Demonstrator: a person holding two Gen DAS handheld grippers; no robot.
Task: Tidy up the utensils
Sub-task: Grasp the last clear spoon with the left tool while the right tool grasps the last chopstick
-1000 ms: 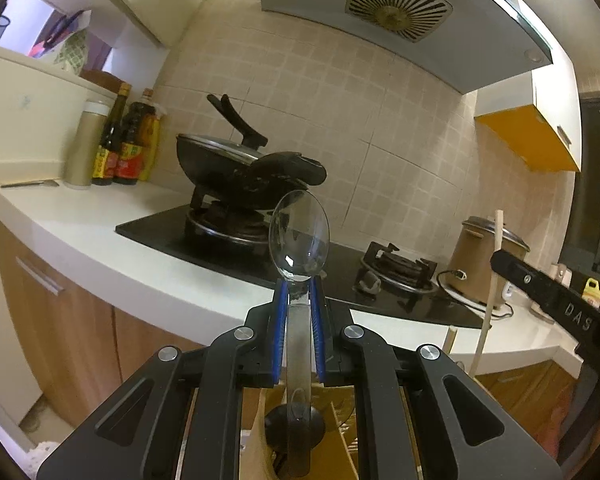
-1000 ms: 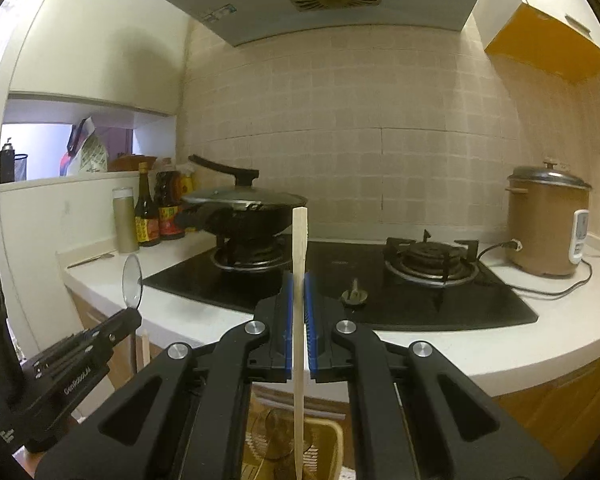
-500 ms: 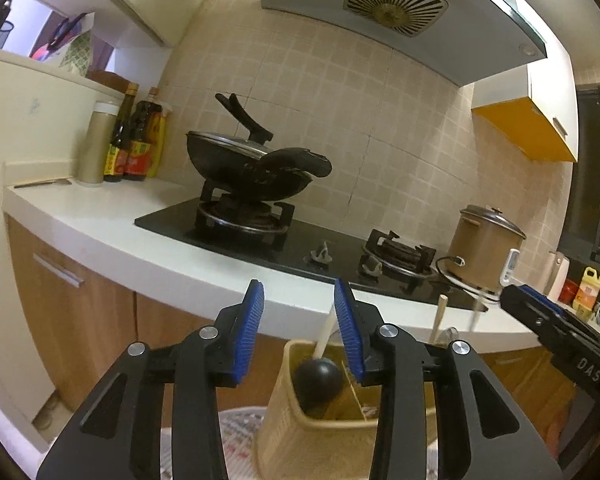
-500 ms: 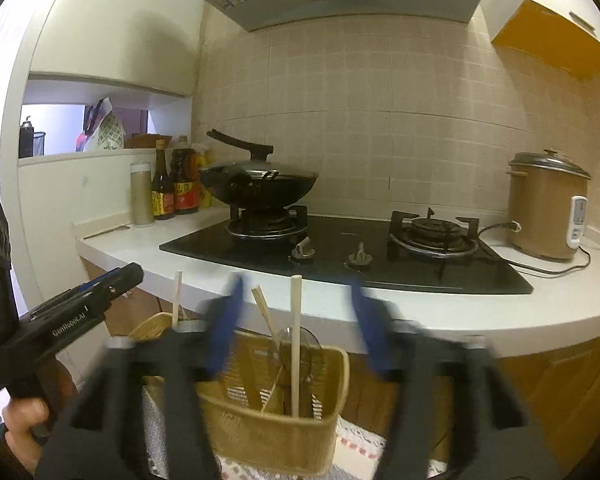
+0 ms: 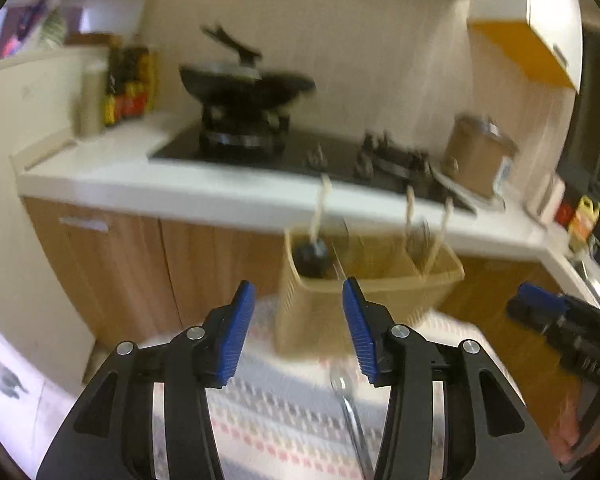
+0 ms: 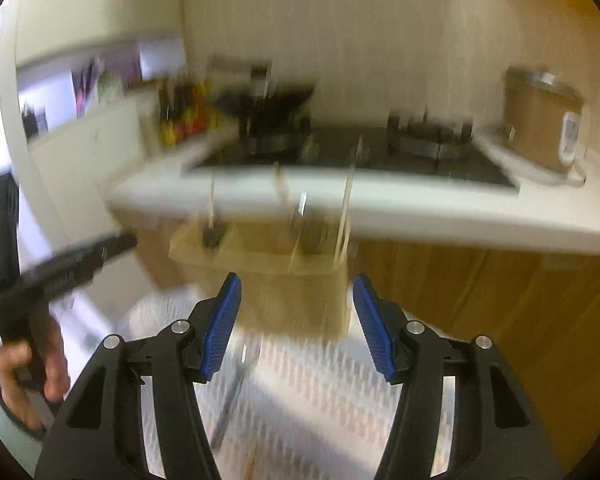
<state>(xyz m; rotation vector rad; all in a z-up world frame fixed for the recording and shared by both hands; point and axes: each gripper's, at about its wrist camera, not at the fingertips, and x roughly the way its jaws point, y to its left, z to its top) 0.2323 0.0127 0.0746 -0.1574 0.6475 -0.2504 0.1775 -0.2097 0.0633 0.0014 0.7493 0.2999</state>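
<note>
Spoon and chopstick are both out of my claws now; a second ago each was pinched upright, half a second ago the jaws were already parting above the utensil basket. Both drops look done, so the basket is loaded and I judge the next step is fetching what is left on the mat.

Basket sits at 12 o'clock from the left gripper, standing on the patterned mat in front of the counter. Its utensils stand near vertical, handles up: black ladle at the basket's 9 o'clock end, wooden sticks toward 3 o'clock. Heavy blur, so I cannot tell compartments apart.

A metal spoon lies flat on the mat at 6 o'clock of the basket, long axis running toward me, bowl end toward the basket.

Left gripper: jaws wide apart, nothing between. Right gripper: jaws wide apart, holding nothing, basket at its 12 o'clock. Both are pulling back and tilting down.
</note>
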